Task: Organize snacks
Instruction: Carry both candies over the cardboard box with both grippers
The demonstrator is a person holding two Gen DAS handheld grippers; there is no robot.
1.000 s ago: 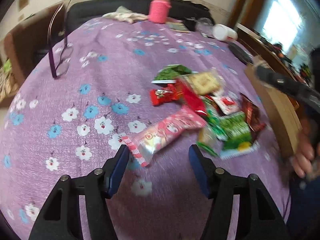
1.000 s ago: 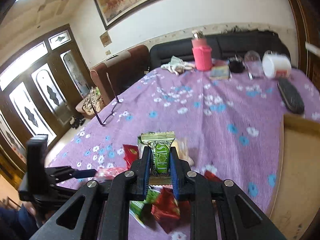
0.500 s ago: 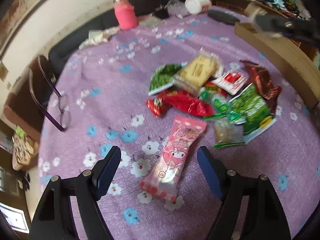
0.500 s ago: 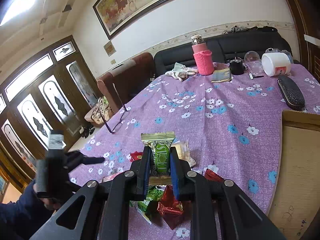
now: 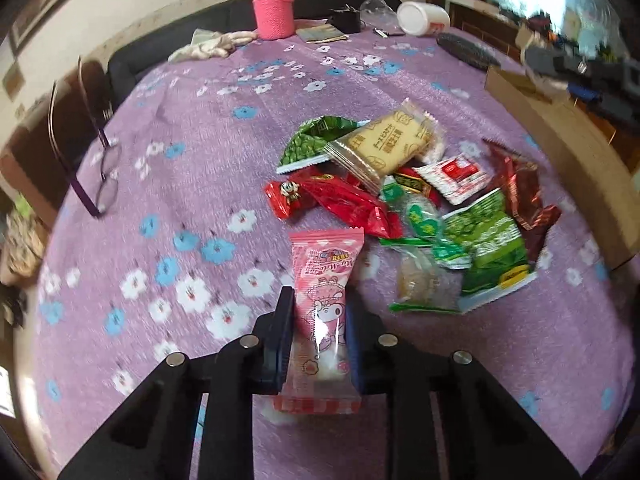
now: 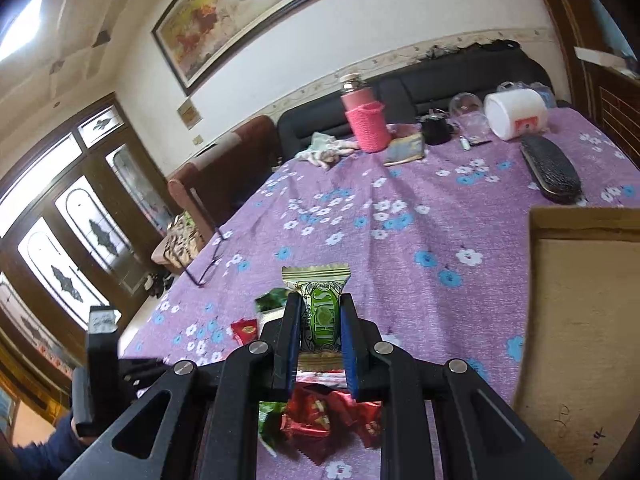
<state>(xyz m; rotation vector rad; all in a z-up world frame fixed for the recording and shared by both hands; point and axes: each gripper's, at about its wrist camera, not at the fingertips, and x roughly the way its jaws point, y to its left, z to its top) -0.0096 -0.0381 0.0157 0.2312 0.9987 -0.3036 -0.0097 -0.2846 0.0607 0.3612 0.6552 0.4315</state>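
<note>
My left gripper (image 5: 319, 300) is shut on a pink cartoon snack packet (image 5: 325, 300) that lies lengthwise between the fingers, low over the purple flowered tablecloth (image 5: 192, 152). Beyond it lies a pile of snacks: a tan biscuit pack (image 5: 384, 144), red wrappers (image 5: 348, 204) and green packets (image 5: 486, 236). My right gripper (image 6: 320, 310) is shut on a green and gold candy packet (image 6: 320, 308), held above the pile (image 6: 320, 420). A cardboard box (image 6: 584, 320) lies to the right; it also shows in the left wrist view (image 5: 560, 132).
At the table's far end stand a pink bottle (image 5: 273, 8), a white jar (image 5: 422, 18), a black case (image 5: 466, 50), a cloth (image 5: 212, 46) and a small book (image 5: 322, 34). Purple glasses (image 5: 100, 160) lie at the left. A sofa and chairs stand behind the table.
My left gripper has closed on the pink packet, which lay free between its open fingers before. My right gripper has risen, still holding the green candy packet.
</note>
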